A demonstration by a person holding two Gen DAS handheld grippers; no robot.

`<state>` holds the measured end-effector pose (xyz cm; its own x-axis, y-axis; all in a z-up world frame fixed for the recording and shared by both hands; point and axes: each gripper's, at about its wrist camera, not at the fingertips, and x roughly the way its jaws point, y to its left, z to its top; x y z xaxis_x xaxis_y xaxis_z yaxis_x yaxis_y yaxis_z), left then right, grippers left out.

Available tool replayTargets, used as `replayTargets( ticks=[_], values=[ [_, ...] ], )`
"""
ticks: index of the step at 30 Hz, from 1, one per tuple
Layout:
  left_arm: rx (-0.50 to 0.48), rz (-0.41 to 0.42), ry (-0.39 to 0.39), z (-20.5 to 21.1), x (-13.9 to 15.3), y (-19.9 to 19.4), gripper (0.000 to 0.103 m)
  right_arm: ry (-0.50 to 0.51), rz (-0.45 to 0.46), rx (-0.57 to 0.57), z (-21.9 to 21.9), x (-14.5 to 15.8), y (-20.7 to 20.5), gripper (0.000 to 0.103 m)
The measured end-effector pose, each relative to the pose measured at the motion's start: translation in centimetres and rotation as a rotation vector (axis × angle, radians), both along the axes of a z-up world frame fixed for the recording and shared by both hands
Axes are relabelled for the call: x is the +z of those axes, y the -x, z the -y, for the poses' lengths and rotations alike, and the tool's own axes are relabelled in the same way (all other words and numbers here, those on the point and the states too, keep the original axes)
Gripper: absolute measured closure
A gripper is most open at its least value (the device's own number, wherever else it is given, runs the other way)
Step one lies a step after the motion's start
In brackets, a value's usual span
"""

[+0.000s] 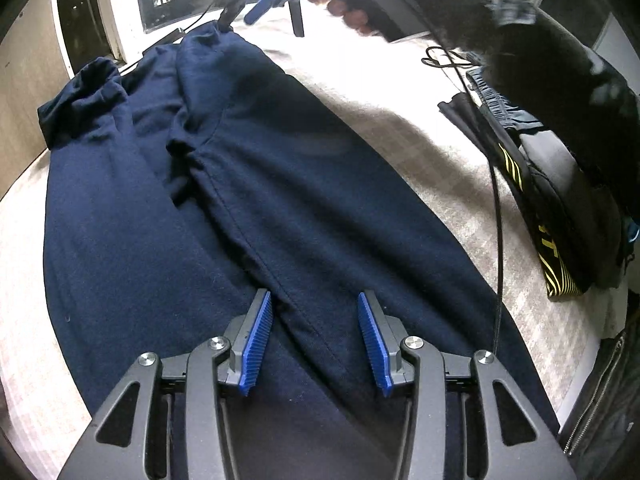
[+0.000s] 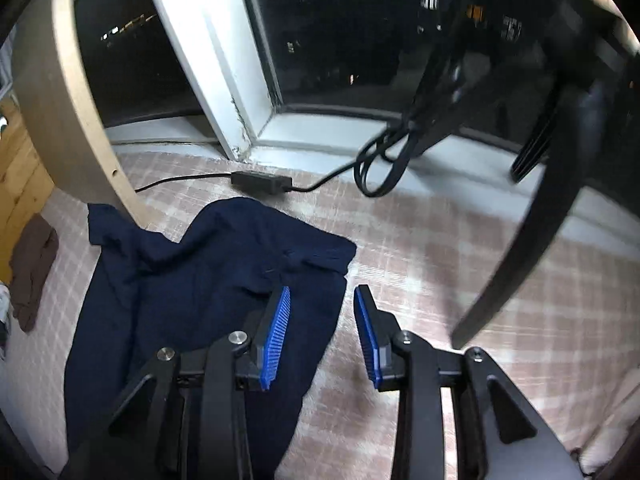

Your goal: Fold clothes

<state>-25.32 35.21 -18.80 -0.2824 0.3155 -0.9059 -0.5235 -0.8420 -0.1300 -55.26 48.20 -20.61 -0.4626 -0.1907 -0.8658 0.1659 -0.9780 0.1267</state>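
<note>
A pale checked blanket [image 2: 460, 240] in beige and white covers the surface and runs up to a white window frame [image 2: 208, 60] with a wide sill [image 2: 320, 136]. The panes [image 2: 340, 20] are black with night, dotted by small distant lights. A curved light-wood panel [image 2: 60, 100] rises at the left, with knotty pine boards [image 2: 20, 176] beyond it. A black cable [image 2: 180, 179] crosses the blanket to a small black adapter box [image 2: 260, 180], then loops near the sill. Bright light washes out the blanket's far part in the left wrist view [image 1: 360, 64].
</note>
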Motion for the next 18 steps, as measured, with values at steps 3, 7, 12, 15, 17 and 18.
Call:
replayTargets(
  ticks=[3, 7, 12, 15, 17, 18],
  values=[
    [-0.005, 0.005, -0.007, 0.2, 0.1, 0.1, 0.061, -0.020, 0.040, 0.006, 0.5, -1.8, 0.9, 0.070],
    [-0.007, 0.004, -0.012, 0.1, 0.0, 0.1, 0.060, -0.037, 0.009, 0.046, 1.4, -2.2, 0.6, 0.101],
    [-0.011, 0.000, -0.012, 0.1, 0.0, -0.1, 0.057, -0.197, -0.138, 0.079, 3.0, -0.2, 0.8, 0.101],
    [-0.014, -0.002, -0.009, 0.0, 0.0, -0.1, 0.057, -0.282, -0.119, 0.121, 4.6, -1.0, 1.1, 0.100],
    [-0.007, 0.003, -0.010, 0.0, 0.0, 0.0, 0.057, -0.309, -0.131, 0.126, 5.2, -0.7, 0.8, 0.096],
    [-0.001, 0.010, -0.010, 0.0, 0.0, 0.1, 0.057, -0.323, -0.137, 0.129, 5.5, -0.5, 0.6, 0.085]
  ],
)
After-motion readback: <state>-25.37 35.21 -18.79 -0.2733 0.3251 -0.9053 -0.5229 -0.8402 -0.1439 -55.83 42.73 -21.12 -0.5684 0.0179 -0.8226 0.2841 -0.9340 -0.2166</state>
